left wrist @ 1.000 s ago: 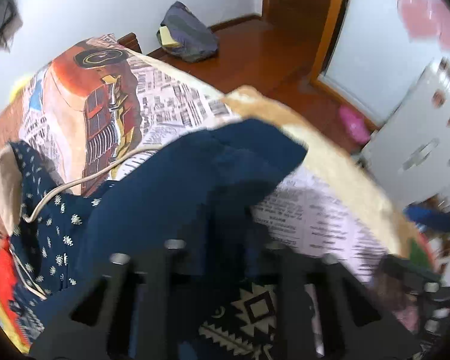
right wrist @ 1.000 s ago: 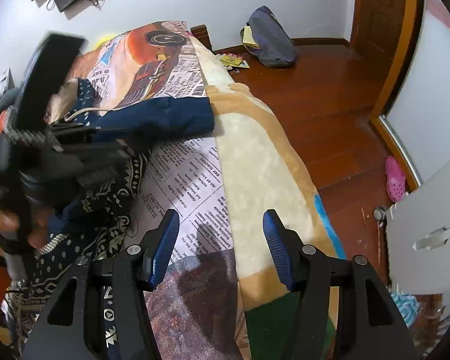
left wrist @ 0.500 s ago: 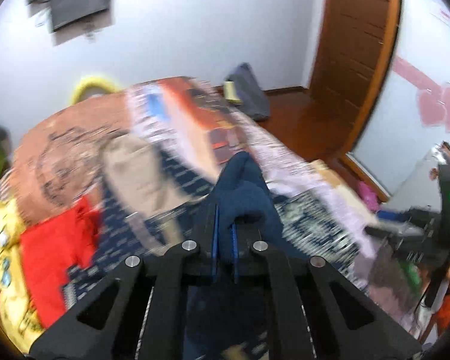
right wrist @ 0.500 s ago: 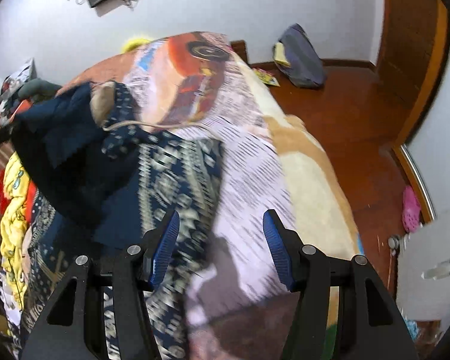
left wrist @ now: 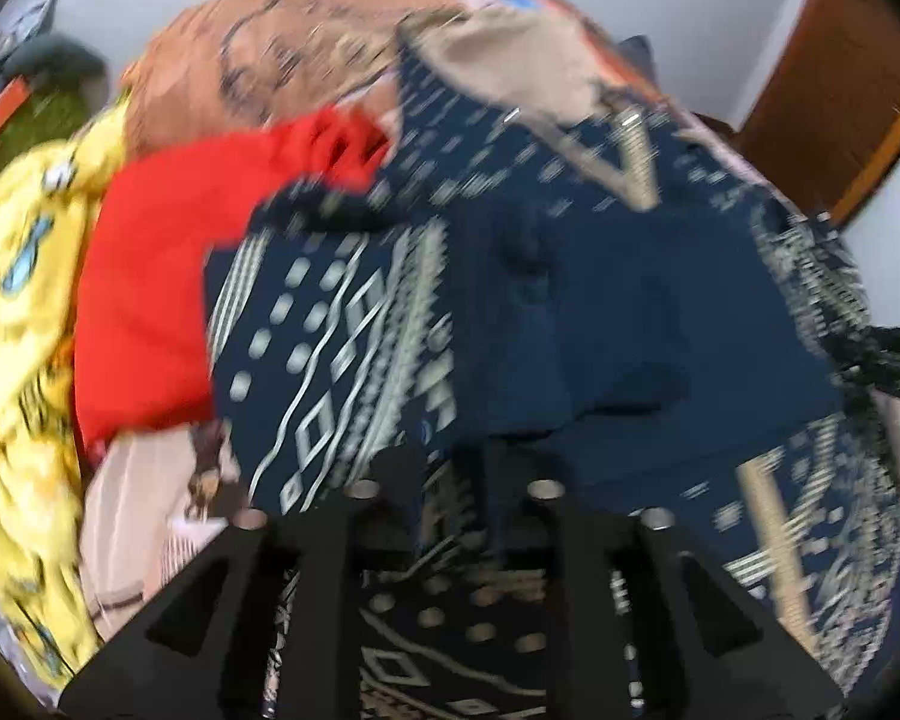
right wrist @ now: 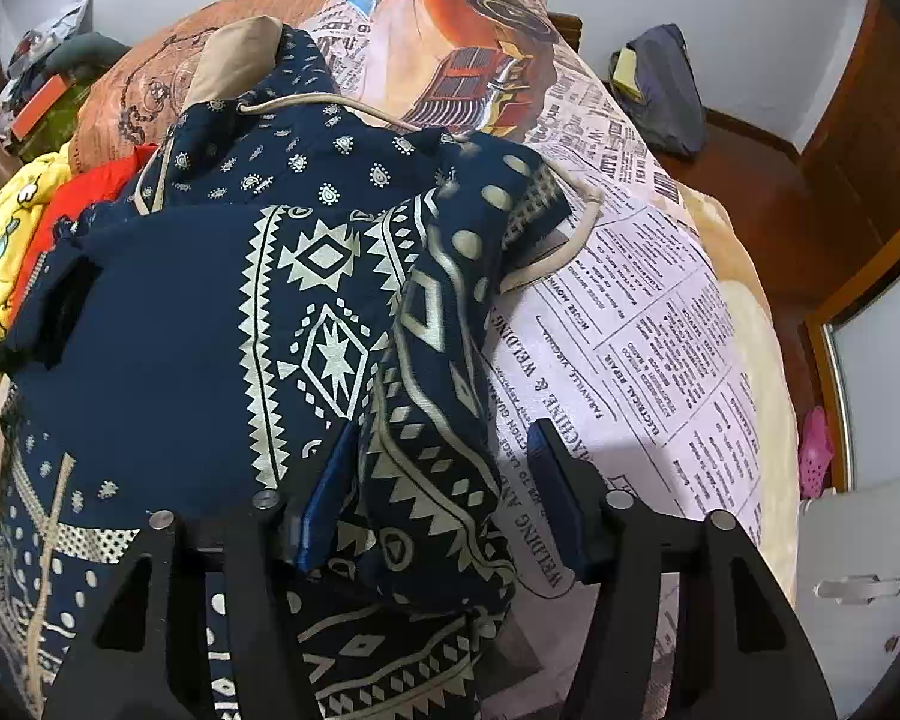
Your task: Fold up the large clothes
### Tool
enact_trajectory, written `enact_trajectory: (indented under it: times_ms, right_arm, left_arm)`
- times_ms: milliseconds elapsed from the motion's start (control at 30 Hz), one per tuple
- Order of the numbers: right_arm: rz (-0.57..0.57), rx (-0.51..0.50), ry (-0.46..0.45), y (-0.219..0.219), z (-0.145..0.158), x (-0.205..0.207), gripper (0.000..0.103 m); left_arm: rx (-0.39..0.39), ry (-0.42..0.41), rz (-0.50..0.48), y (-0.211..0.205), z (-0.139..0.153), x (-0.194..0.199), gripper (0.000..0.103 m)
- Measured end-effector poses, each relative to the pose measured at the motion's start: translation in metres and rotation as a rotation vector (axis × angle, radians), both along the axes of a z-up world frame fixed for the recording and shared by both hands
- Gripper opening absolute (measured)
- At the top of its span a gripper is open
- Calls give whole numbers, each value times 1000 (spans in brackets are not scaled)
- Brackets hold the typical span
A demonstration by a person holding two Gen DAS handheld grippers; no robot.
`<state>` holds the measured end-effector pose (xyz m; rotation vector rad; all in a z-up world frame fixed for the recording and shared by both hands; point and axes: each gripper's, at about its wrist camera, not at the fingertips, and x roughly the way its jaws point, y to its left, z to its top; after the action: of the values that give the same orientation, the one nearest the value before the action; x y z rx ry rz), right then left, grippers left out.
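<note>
right claw (right wrist: 438,498): apart, straddling hoodie (right wrist: 222,324) fold
left claw (left wrist: 450,480): blurred, cannot tell
risk: fold slips on closing, bunching

Bed (right wrist: 648,312) w/ newsprint-and-car blanket; on it navy patterned garment (right wrist: 306,300), red cloth (left wrist: 162,276), yellow cloth (left wrist: 24,324).

The view is blurred. The left gripper (left wrist: 453,468) sits low over the navy patterned garment (left wrist: 570,312), its jaws slightly apart with cloth between. A red garment (left wrist: 168,276) and yellow cloth (left wrist: 18,312) lie at the bed's left side.
</note>
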<state>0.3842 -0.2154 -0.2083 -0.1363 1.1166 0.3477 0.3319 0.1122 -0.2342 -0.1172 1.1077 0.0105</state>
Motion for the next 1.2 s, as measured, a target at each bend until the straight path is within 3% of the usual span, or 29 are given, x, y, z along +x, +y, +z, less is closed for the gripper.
enact_trajectory:
  times_ms: [33,100,167,367,500,667,800,867,933,967,1033,1200]
  right_arm:
    - [-3,-6,-4,-1,0,-1,59]
    - [-8,-10,-3,-3,0,-1,61]
    - [-7,-13,-1,-4,0,-2,62]
    - [-19,-13,-1,-2,0,-1,63]
    - [-22,-17,-6,1,0,-1,65]
    - [-21,-13,-6,-1,0,-2,65]
    - [-19,2,-6,-3,0,-4,66]
    - [-16,9,-8,-4,0,-5,66]
    - [-13,15,-7,-5,0,-5,66]
    - [-13,17,-6,-6,-1,-4,67]
    - [-11,18,-5,-6,0,-4,67]
    - [-13,14,-4,-7,1,-3,67]
  left_arm:
    - [-6,-6,20,6,-4,-5,44]
    - [-30,-23,59,14,-6,-14,50]
    - [-57,-21,58,16,-4,-20,50]
    - [57,-98,-73,-17,33,-33,50]
    - [46,-126,-149,-43,50,-26,50]
    - [-45,-59,-163,-62,32,8,50]
    - [-78,8,-98,-62,5,27,50]
    - [-92,-12,-77,-60,2,31,45]
    - [-49,-16,-73,-61,0,35,28]
    - [-45,-19,-82,-61,-1,36,28]
    - [-29,-22,-83,-59,-2,37,13]
    - [-49,-69,-33,-34,20,28,8]
